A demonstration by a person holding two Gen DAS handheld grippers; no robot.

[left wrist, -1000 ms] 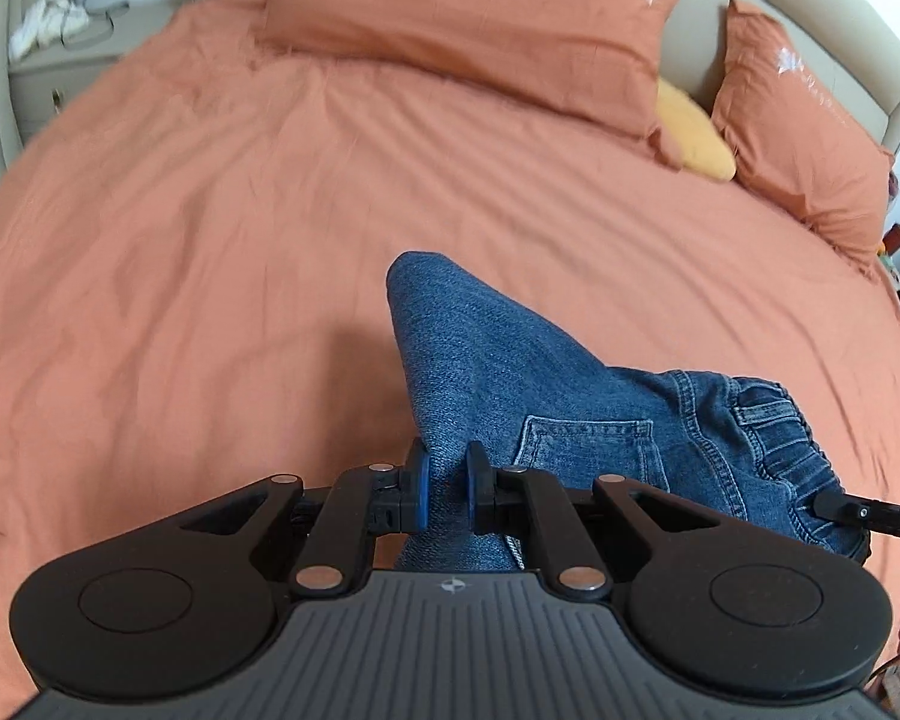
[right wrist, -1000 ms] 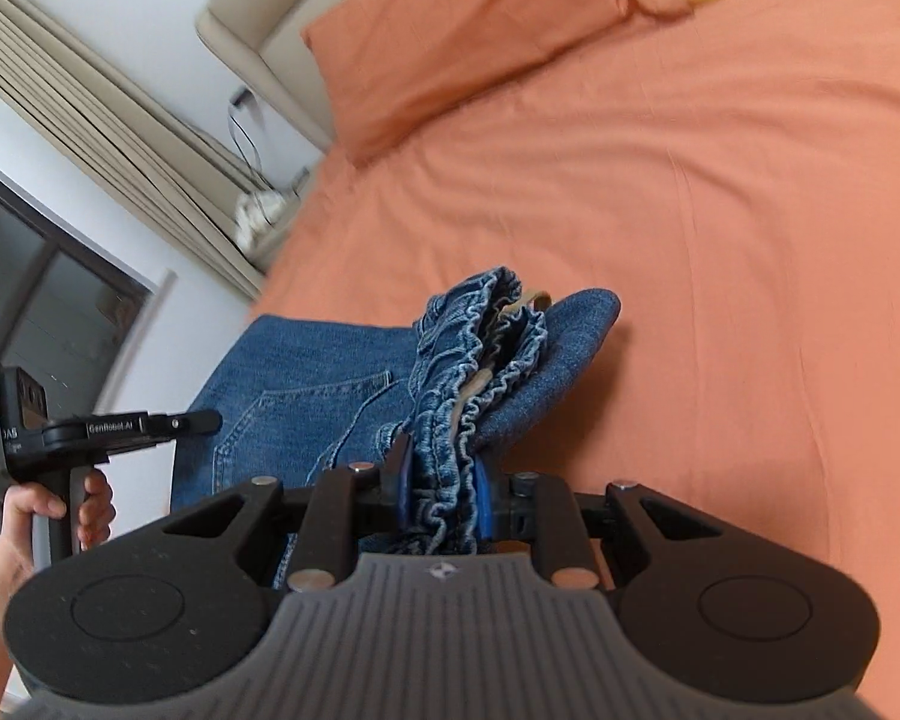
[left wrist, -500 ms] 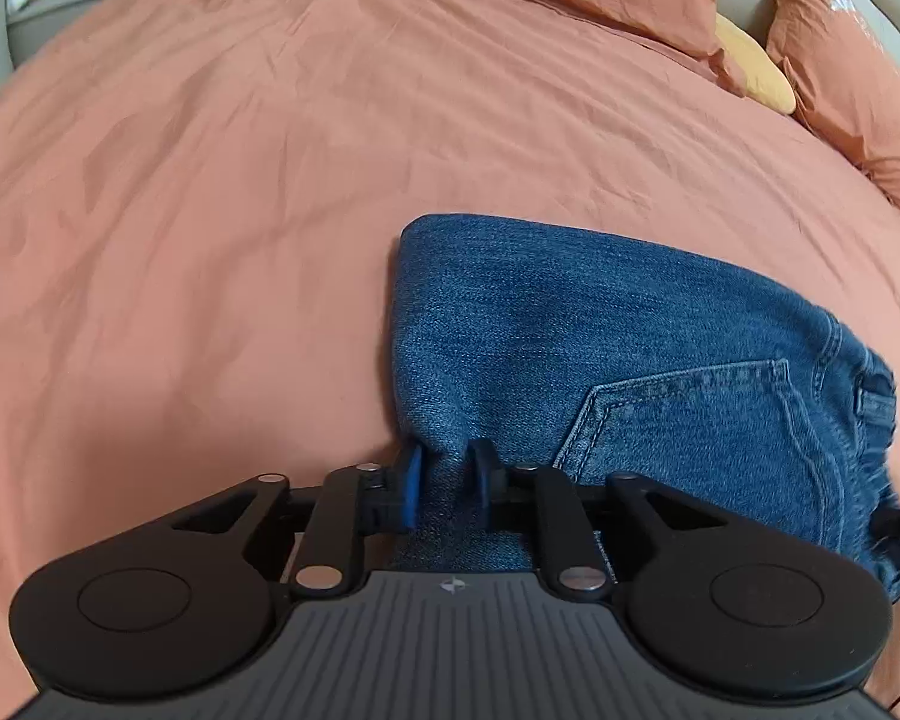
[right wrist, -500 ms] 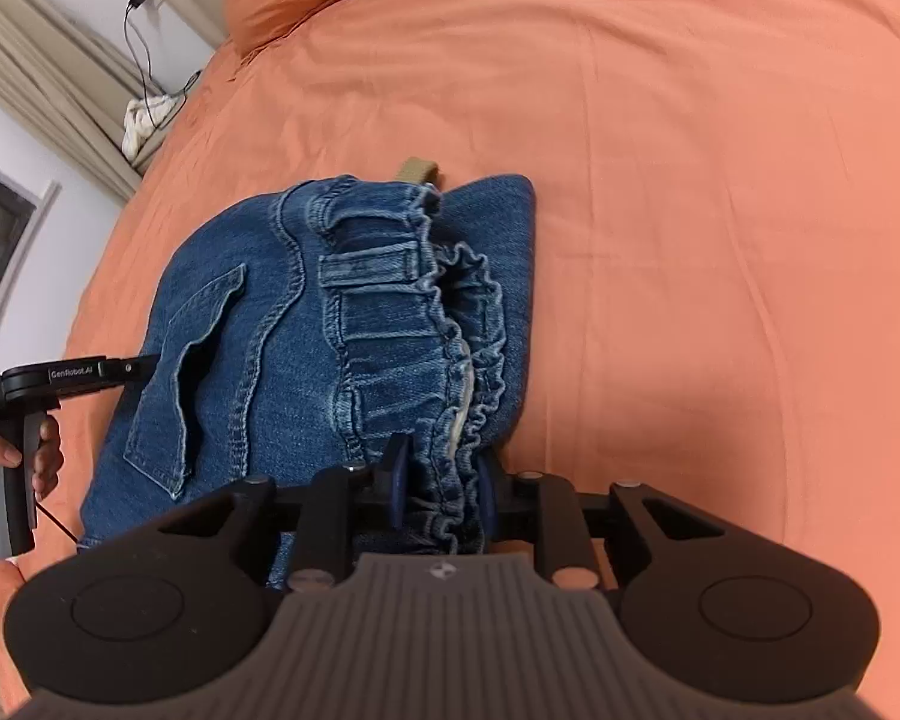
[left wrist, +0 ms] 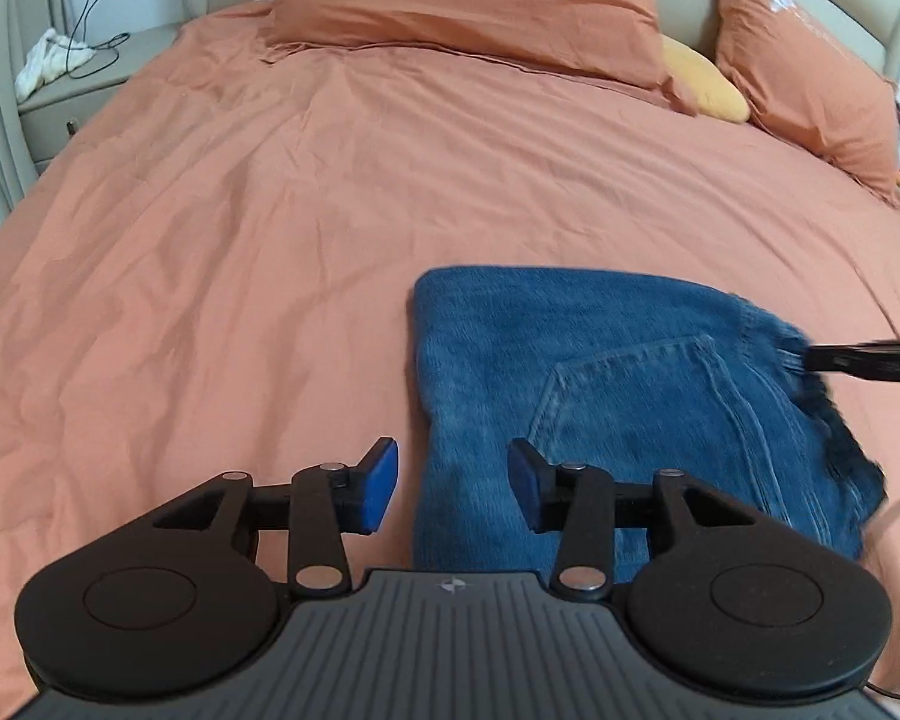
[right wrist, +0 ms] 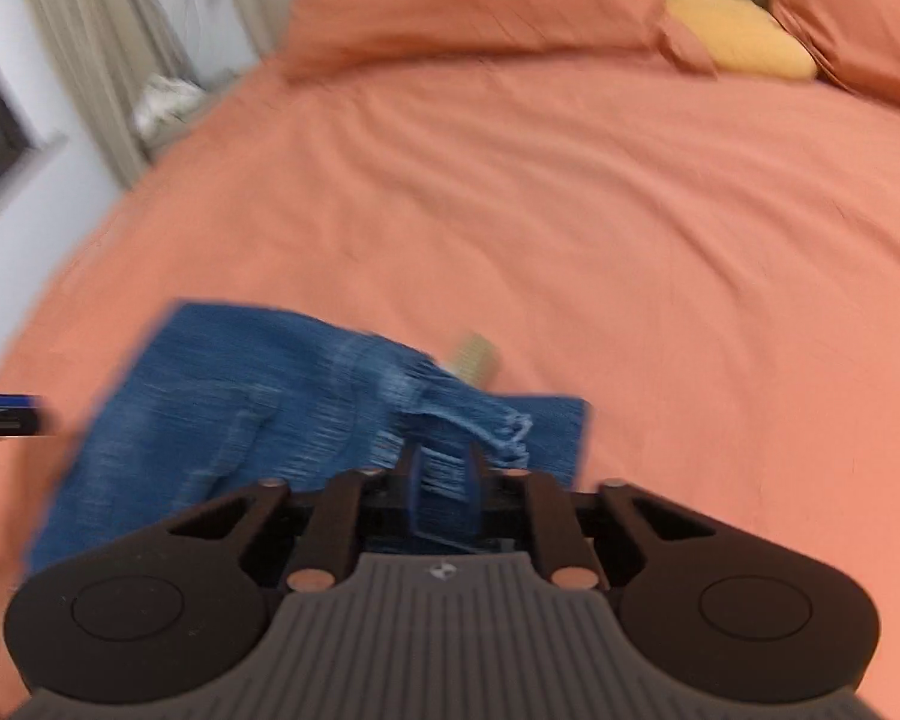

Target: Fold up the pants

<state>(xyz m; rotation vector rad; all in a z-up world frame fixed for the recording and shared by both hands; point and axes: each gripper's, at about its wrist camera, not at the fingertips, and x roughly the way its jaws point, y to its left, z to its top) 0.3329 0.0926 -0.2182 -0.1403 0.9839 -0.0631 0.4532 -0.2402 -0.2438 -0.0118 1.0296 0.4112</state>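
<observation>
The pants (left wrist: 618, 396) are laid folded flat on the bed (left wrist: 270, 228), pocket side up. The left gripper (left wrist: 453, 486) is held with jaws spread wide and empty astride the folded edge. The right gripper (right wrist: 444, 483) is blurred; whether its narrow-set jaws pinch the waistband cannot be told.

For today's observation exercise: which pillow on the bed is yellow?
The small yellow pillow, wedged between the large orange pillow and the right orange pillow.
</observation>
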